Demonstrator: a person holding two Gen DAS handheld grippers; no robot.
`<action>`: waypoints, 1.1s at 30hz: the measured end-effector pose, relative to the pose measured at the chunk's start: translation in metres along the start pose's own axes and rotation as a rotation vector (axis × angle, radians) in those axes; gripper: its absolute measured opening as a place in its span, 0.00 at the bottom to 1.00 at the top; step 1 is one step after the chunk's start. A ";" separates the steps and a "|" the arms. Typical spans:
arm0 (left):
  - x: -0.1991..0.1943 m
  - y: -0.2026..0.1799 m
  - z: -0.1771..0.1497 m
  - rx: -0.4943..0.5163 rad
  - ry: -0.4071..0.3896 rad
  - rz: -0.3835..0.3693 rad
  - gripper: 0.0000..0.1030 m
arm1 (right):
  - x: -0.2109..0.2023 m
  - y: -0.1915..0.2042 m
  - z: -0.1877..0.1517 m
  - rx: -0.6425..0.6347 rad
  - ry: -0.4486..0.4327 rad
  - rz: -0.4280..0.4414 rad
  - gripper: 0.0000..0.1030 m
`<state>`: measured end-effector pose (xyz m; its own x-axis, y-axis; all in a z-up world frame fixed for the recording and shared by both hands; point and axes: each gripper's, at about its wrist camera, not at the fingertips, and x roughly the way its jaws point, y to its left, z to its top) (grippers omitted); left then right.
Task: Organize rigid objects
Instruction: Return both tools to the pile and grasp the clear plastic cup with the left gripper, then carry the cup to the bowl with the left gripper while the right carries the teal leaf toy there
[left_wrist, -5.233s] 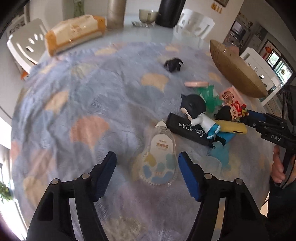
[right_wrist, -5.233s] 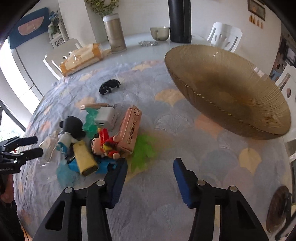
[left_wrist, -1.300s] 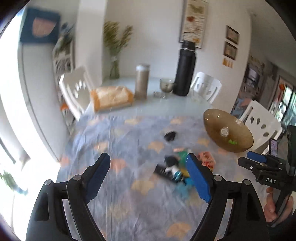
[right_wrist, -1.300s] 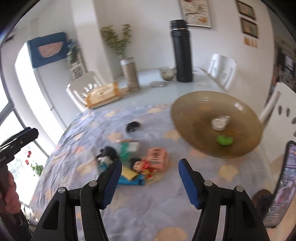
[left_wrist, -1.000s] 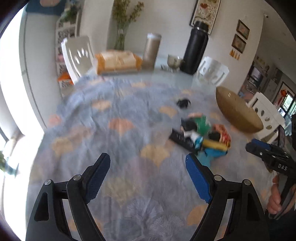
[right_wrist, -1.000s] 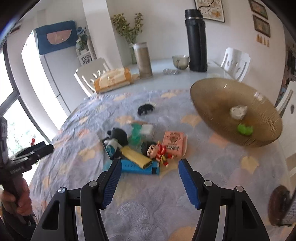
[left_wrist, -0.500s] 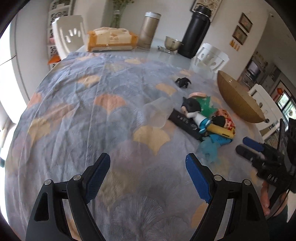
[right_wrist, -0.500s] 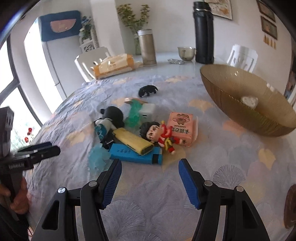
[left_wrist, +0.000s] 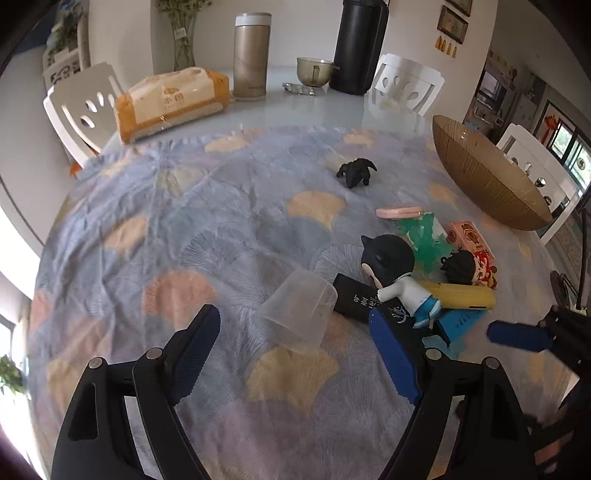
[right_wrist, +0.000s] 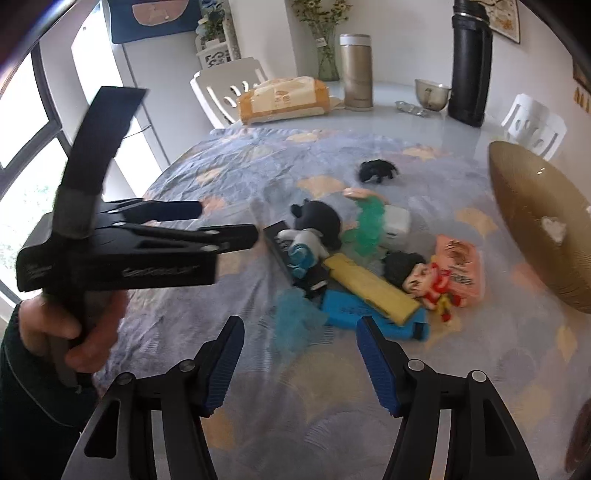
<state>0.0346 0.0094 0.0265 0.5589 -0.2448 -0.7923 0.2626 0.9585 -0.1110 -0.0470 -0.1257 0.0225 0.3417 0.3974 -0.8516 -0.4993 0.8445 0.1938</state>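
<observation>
**Both grippers drop toward the toy pile**

Since a moment ago both grippers have come lower and closer to the clutter. Left gripper (left_wrist: 295, 352) stands wide apart and empty, its jaws framing a clear plastic cup (left_wrist: 297, 314) tipped on the tablecloth (left_wrist: 147, 221) without touching it. Right gripper (right_wrist: 299, 363) is half spread, also empty, hovering before the blue box (right_wrist: 369, 314) and yellow bar (right_wrist: 369, 286) near the cloth's right side. Likely step: picking the next item. The brown bowl (left_wrist: 487, 177) waits at the right edge.
</observation>
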 end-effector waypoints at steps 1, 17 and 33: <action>0.002 0.000 -0.001 -0.003 0.001 -0.006 0.79 | 0.006 0.003 0.000 -0.005 0.003 -0.007 0.60; -0.018 -0.006 -0.013 -0.017 -0.175 -0.059 0.44 | 0.030 0.017 -0.007 -0.067 -0.021 -0.139 0.29; -0.020 -0.003 -0.014 -0.027 -0.195 -0.071 0.44 | -0.045 -0.074 -0.047 0.117 -0.093 -0.226 0.29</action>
<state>0.0116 0.0132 0.0338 0.6823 -0.3328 -0.6510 0.2869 0.9409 -0.1803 -0.0631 -0.2227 0.0239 0.5083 0.2211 -0.8323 -0.3087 0.9490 0.0636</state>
